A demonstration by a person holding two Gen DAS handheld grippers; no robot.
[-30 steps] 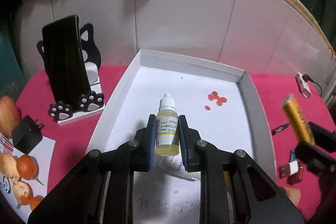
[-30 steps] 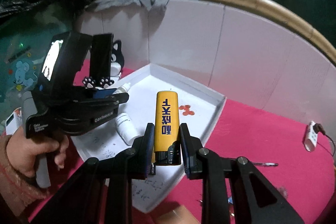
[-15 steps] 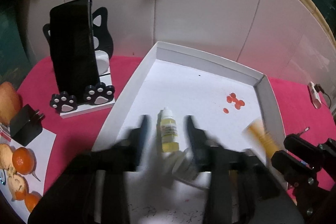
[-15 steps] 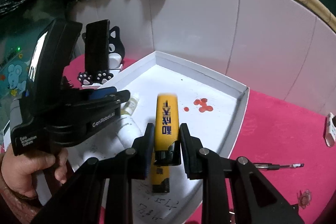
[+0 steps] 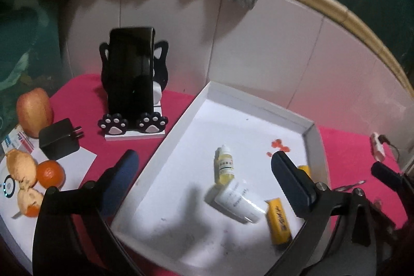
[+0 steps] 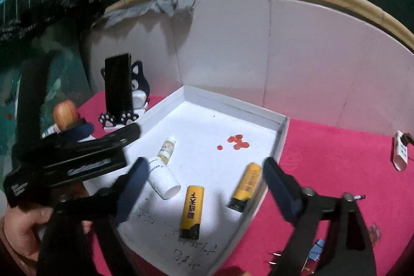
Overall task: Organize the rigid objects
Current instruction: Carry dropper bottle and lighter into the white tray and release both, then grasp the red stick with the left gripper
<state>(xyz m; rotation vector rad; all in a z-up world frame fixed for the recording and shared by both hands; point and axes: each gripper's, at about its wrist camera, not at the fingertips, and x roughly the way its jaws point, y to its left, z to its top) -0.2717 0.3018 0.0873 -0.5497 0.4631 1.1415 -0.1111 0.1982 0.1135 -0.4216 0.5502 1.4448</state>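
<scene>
Right wrist view: tray (image 6: 280,136) is the landmark, white, shallow, sitting on the red surface (image 6: 336,154). Inside the tray: dropper bottle (image 6: 167,148) lying near the left wall, white bottle (image 6: 161,179) just beside it toward the near edge, lighter (image 6: 192,211) flat near the near edge, second lighter (image 6: 245,181) flat just inside the right wall. Right gripper (image 6: 204,188) has fingers spread wide, holding nothing, hovering above the two lighters. Left gripper (image 5: 204,180) fingers also wide apart and empty, above the bottles, one finger out past the tray's left wall. So four items are in the tray and both tools are free; the step in hand looks like clearing out and going for the next loose piece. Outside the tray: charger (image 5: 58,139) to its left beside the apple (image 5: 33,114) and orange (image 5: 50,172), pen (image 6: 355,197) to its right, small white plug (image 6: 400,153) further right, bits near the bottom right too blurred to name. Phone (image 5: 129,71) on the cat stand (image 5: 134,124) left of the tray looks already placed. Do it well: lift straight up before moving sideways so fingers miss the tray walls and don't knock the bottles, which can roll. For the pen, come down with fingers across its length; it is thin and lies flat, so grip low and centred. Risk: the two grippers are close over the tray, so send them to opposite sides.
</scene>
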